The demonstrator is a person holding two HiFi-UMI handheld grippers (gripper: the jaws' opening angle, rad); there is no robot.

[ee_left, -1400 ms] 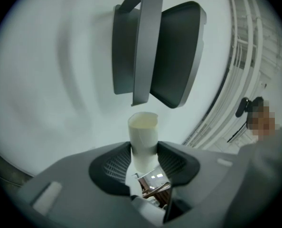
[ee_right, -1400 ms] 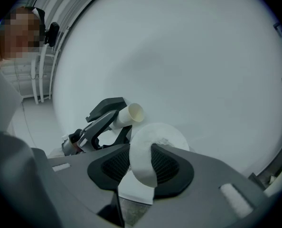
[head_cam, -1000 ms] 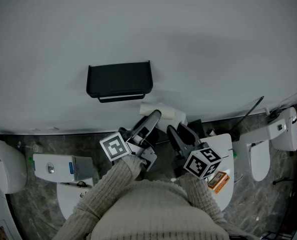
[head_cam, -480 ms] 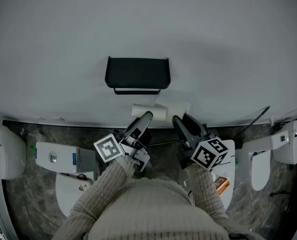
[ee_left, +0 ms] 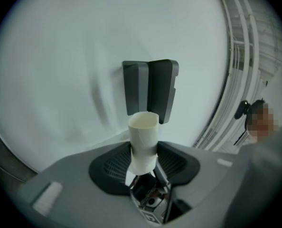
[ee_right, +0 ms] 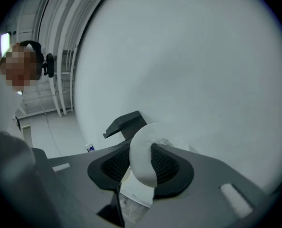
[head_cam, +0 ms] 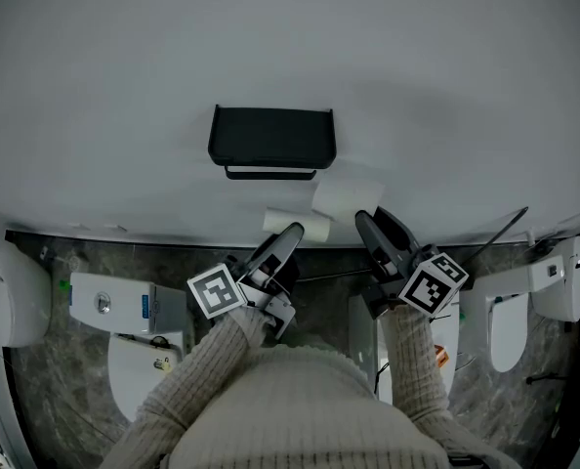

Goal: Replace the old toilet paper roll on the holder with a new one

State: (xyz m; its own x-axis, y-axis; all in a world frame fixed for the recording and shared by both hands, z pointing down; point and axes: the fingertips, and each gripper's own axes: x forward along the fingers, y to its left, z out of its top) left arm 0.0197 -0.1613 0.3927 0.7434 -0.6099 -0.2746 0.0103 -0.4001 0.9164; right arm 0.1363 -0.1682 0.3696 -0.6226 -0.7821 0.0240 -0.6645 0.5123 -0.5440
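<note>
The black wall-mounted holder (head_cam: 270,137) is sitting at the centre of the head view on the plain white wall (head_cam: 124,86), and nothing is hanging on the thin bar under it, so the old roll is looking already removed.

The left hand-held gripper (head_cam: 288,238) is reaching up from the lower middle of the frame. Its jaws are standing partly closed and pinching the empty pale cardboard tube (head_cam: 300,225), which is lying crosswise just below the holder. In the left gripper view that tube is standing upright between the pads, with the holder directly behind it.

The right hand-held gripper (head_cam: 370,225) is coming in from the lower right. Its jaws are standing wide and clamping the full white toilet paper roll (head_cam: 349,195) by its sides. The roll is hovering just below and to the right of the holder, near it but not touching. In the right gripper view the roll is filling the gap between the pads, and the holder is showing to its upper left.

Judging by this, the first half is finished: the spent tube is off and the fresh roll is in hand. What is remaining is bringing the fresh roll to the bar, seating it there, and getting rid of the tube.
</note>
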